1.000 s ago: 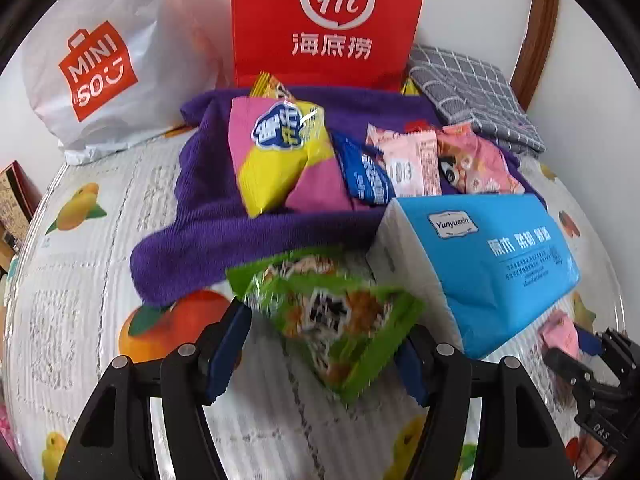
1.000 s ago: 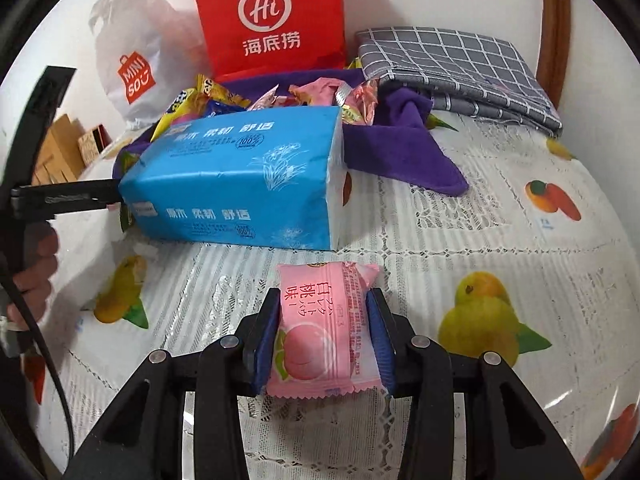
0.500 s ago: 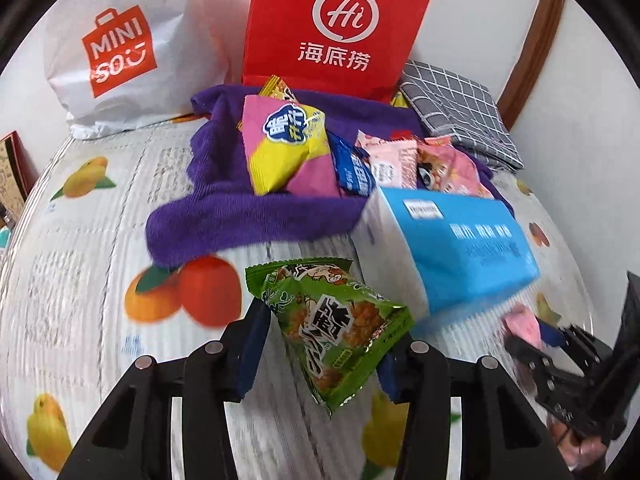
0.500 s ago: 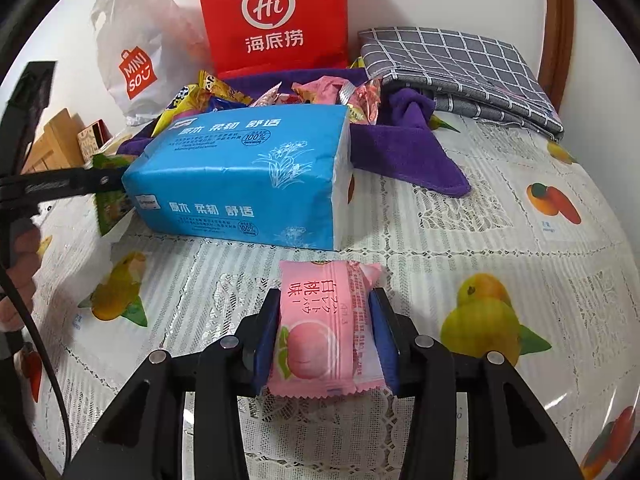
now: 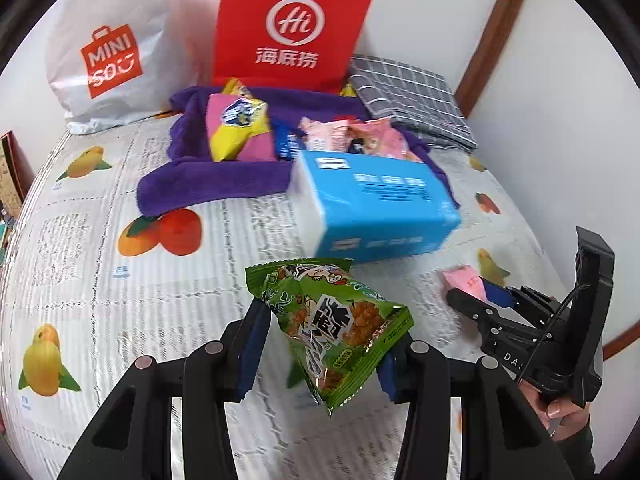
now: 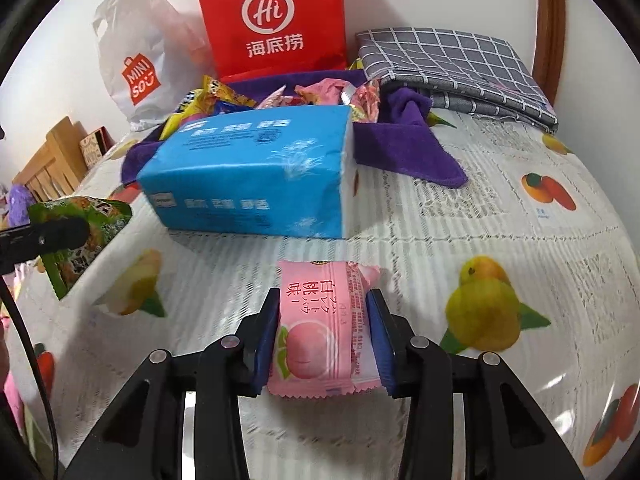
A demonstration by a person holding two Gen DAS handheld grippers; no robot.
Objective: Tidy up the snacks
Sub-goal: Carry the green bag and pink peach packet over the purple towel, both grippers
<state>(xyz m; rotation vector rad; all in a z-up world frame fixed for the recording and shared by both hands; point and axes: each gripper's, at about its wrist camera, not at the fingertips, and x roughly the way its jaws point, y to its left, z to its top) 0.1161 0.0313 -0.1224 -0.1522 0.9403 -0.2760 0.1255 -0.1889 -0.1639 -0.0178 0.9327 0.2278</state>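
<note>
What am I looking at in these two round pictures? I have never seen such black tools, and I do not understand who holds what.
No robot is here. A person holds a black two-finger tool in each hand, and each carries a wide-angle camera looking along its fingers. That is why the pictures look round.

One picture is from the left gripper, shut on a green snack bag. At its right edge you see the other tool and the hand holding it.

The other is from the right gripper, whose jaws are closing on a pink peach snack.

On the fruit-print tablecloth lie a blue tissue pack, a purple towel with more snacks, a grey checked cloth, a red bag and a white bag.
</note>
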